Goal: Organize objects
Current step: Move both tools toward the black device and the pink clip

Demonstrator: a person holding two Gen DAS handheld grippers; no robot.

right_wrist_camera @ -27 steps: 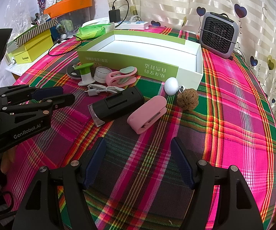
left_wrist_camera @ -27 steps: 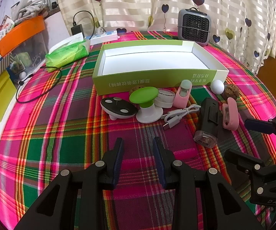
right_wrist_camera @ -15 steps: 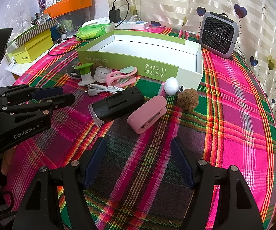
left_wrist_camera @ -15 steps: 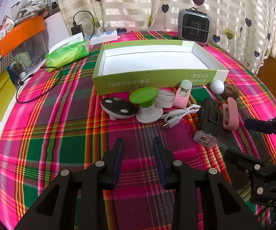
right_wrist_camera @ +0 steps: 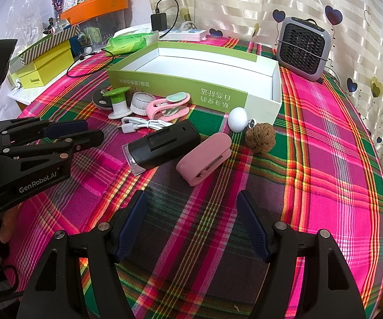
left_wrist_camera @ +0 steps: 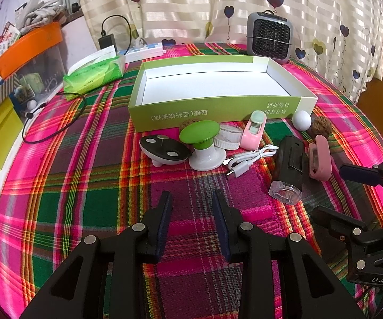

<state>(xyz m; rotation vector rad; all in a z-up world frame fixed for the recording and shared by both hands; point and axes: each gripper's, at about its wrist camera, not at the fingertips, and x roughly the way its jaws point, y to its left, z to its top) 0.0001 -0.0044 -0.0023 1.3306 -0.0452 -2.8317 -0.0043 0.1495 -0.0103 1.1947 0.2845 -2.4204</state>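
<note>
Plaid tablecloth (right_wrist_camera: 324,159) under both empty, parted grippers: left gripper (left_wrist_camera: 191,199), right gripper (right_wrist_camera: 191,199).

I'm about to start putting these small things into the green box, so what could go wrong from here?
1. The white ball and walnut are round and lie loose by the green box; a nudge could send them rolling.
2. The pink clip lies beside the black device, so the right gripper might bump it.
3. The white cable may snag neighbours when the left gripper lifts it.
</note>
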